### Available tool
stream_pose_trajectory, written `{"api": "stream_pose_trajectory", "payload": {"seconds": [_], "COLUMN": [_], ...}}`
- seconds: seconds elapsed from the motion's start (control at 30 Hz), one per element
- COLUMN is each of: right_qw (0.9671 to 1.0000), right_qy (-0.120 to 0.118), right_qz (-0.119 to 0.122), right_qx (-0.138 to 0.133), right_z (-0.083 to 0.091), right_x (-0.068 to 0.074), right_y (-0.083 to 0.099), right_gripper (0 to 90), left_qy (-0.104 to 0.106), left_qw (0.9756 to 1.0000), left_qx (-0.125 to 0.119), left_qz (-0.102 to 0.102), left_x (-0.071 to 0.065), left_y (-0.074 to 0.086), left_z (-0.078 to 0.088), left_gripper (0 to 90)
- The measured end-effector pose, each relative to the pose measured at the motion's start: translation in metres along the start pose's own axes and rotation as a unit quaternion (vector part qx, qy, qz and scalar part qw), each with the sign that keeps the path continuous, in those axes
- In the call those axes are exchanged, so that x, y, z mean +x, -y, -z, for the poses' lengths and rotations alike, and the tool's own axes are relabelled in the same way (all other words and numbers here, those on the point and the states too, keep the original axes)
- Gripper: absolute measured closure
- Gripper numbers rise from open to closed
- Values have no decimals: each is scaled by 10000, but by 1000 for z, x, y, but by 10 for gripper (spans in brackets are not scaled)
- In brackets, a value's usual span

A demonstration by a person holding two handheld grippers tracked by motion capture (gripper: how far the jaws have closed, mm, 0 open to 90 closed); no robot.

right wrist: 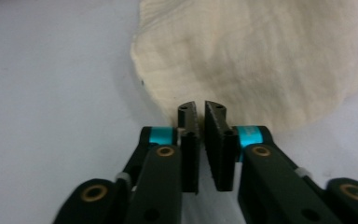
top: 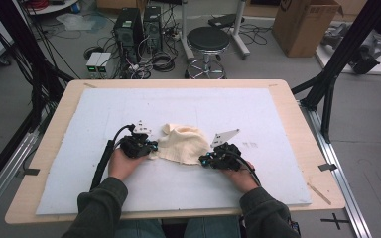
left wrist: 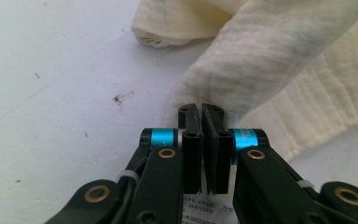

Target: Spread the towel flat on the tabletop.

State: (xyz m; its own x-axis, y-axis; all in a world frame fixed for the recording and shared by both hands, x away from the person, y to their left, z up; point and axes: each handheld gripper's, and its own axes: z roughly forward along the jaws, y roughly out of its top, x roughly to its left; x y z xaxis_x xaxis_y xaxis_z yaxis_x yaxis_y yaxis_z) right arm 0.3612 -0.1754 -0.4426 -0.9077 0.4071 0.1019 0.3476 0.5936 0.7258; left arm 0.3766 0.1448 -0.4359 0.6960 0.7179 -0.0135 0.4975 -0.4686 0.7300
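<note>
Two grippers, one cloth, that's pretty much the whole scene. The cloth (top: 181, 144) is a cream, crumpled piece lying near the middle of the white pad (top: 258, 106) that covers the wooden surface (top: 297, 114), a bit toward the person's side.

Left gripper (top: 150, 147) sits at the cloth's left edge, right gripper (top: 204, 159) at its lower right edge, both low on the pad with a hand behind each.

Left gripper view: the fingers (left wrist: 190, 122) are pulled in narrow, nearly together, with just a thin slit between them. Their tips sit right at a rolled fold of the cloth (left wrist: 261, 60), and can't really tell if any fabric is actually pinched in there. There are a few dark specks on the pad (left wrist: 65, 102) to the side.

Right gripper view: same deal, the fingers (right wrist: 188, 122) are drawn in tight with a slim gap, tips right at the cloth's (right wrist: 247, 56) rounded edge. Whether they've caught the hem is too close to call.

Beyond the surface there's a stool (top: 208, 39) and a cardboard box (top: 305, 25) on the floor.
</note>
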Motion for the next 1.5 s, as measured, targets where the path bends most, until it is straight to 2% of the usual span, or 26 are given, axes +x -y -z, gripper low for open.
{"api": "stream_pose_trajectory", "payload": {"seconds": [0.1,0.23,0.3,0.33,0.37,0.4,0.53,0.57,0.6,0.8,0.9,0.97,1.1,1.23,1.27,1.37,1.5], "right_qw": [10000,10000,10000,9999,9999,9997,9993,9988,9988,9978,9971,9967,9956,9955,9957,9958,9962], "right_qy": [33,22,-25,-36,-36,-63,-95,-129,-129,-255,-339,-343,-421,-444,-453,-529,-507], "right_qz": [41,25,-3,66,66,119,245,365,365,519,620,670,720,802,788,717,592], "right_qx": [49,5,-85,-127,-127,-215,-272,-297,-297,-317,-283,-306,-418,-234,-203,-202,-396], "right_z": [1,9,16,24,24,32,42,48,48,59,64,65,71,66,64,61,67], "right_x": [1,-1,0,2,2,6,17,26,26,51,67,70,81,84,83,81,73], "right_y": [-1,0,0,0,0,-1,-3,-2,-2,8,13,14,17,22,23,27,27], "right_gripper": [869,871,871,871,871,870,871,871,871,870,870,870,870,868,864,761,677], "left_qy": [53,58,61,56,35,38,40,44,53,89,105,144,195,286,333,565,659], "left_qw": [10000,9997,9992,9989,9986,9981,9966,9965,9962,9953,9943,9941,9938,9949,9949,9937,9931], "left_qx": [7,-174,-253,-255,-249,-260,-343,-378,-396,-433,-444,-453,-397,-249,-204,-294,-432], "left_qz": [-68,-183,-302,-380,-469,-561,-751,-741,-768,-859,-960,-979,-1017,-932,-929,-924,-865], "left_x": [-1,-7,-12,-15,-18,-22,-37,-42,-46,-69,-80,-87,-94,-92,-92,-92,-89], "left_y": [0,-2,-3,-3,-2,-2,6,10,15,40,48,52,57,62,64,66,61], "left_z": [4,19,30,34,39,44,61,64,68,90,99,104,109,102,99,97,101], "left_gripper": [871,874,874,874,874,874,874,874,874,873,872,872,870,859,845,703,572]}}
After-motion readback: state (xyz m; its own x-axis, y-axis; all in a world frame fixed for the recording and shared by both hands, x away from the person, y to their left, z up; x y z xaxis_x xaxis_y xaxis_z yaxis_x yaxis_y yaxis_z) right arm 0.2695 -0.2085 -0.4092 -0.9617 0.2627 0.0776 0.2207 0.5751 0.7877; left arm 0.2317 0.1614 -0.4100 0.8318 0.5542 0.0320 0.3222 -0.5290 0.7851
